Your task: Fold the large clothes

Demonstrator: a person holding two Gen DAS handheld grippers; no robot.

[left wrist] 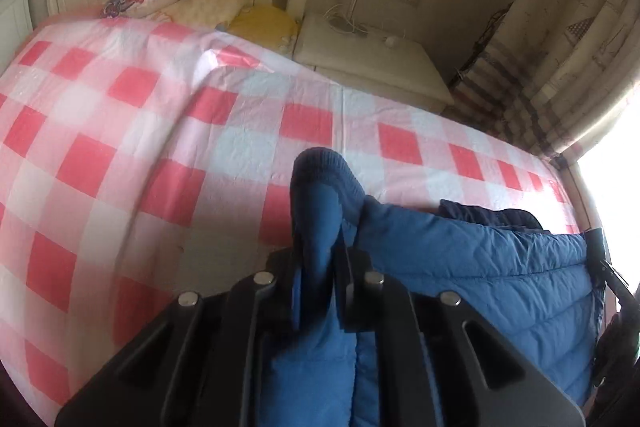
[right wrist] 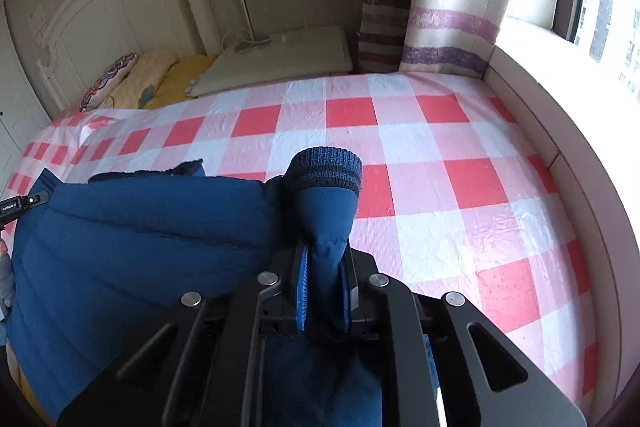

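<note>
Blue puffer jacket [right wrist: 132,235], quilted, dark knit cuffs [right wrist: 325,169], sleeves pinched

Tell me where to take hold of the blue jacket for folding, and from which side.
Grip each sleeve just behind its ribbed cuff, coming from the near edge of the bed. The left tool and right tool already pinch there; the cuff's thick rim should stop slipping.
</note>
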